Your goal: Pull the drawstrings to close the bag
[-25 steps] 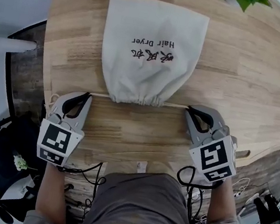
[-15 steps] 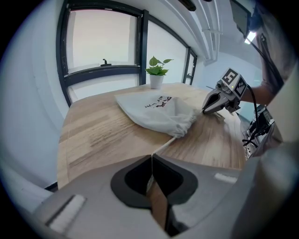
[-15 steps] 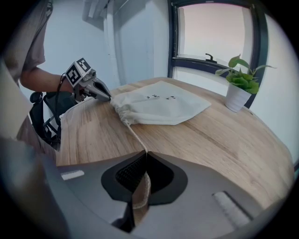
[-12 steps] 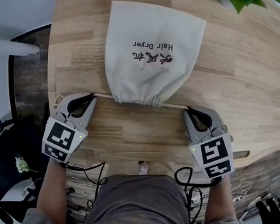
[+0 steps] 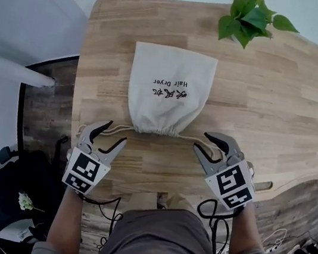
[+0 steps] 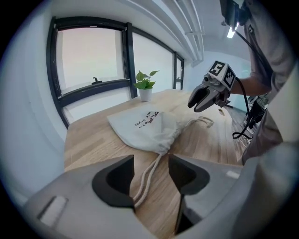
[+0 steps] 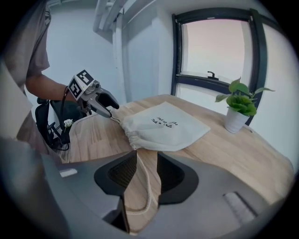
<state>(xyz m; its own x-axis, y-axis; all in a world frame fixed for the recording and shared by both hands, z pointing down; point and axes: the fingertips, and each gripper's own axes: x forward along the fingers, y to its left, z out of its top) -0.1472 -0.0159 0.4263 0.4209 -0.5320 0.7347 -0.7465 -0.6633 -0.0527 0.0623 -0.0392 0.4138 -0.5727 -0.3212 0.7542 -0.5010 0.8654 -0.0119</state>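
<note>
On the pale wooden surface lies the cream cloth drawstring bag, mouth gathered: soft, light, likely to slide. The left gripper gapes and the right gripper has just been opening. The thin cream cords lie slack between each pair of jaws, the best place to grip.

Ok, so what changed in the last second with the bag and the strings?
Both the left gripper and right gripper have just opened their jaws, letting go of the drawstrings, which now lie slack. The bag stays cinched shut, in place on the table.
</note>
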